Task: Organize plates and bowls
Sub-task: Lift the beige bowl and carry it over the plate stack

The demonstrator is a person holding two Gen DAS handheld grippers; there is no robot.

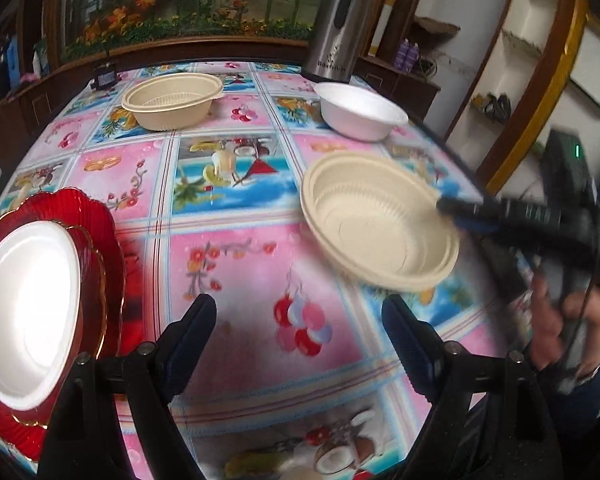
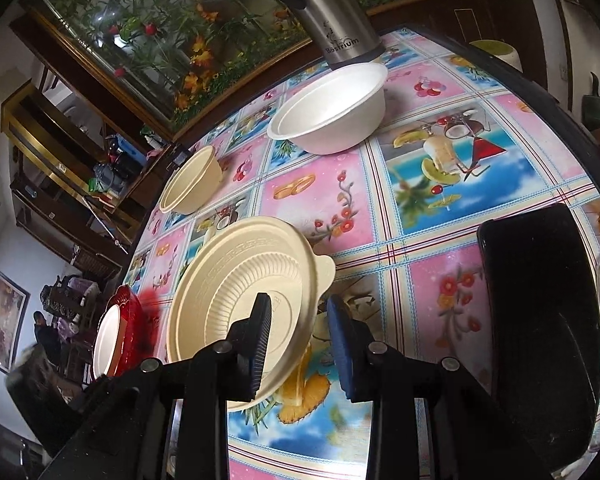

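A beige bowl [image 1: 380,220] [image 2: 240,296] sits tilted at the table's right. My right gripper [image 2: 298,324] [image 1: 456,212] straddles its near rim, one finger inside and one outside, with the jaws still apart. A second beige bowl [image 1: 172,100] [image 2: 192,180] and a white bowl [image 1: 360,110] [image 2: 328,112] stand further back. A white plate [image 1: 24,312] [image 2: 106,340] lies on red plates [image 1: 100,240] [image 2: 134,316] at the left. My left gripper [image 1: 298,340] is open and empty above the tablecloth.
A steel thermos [image 1: 336,24] [image 2: 332,12] stands behind the white bowl. A black phone [image 2: 540,320] lies at the right table edge. A small black device [image 1: 104,76] sits at the back left. The tablecloth [image 1: 236,264] is flowery pink and blue.
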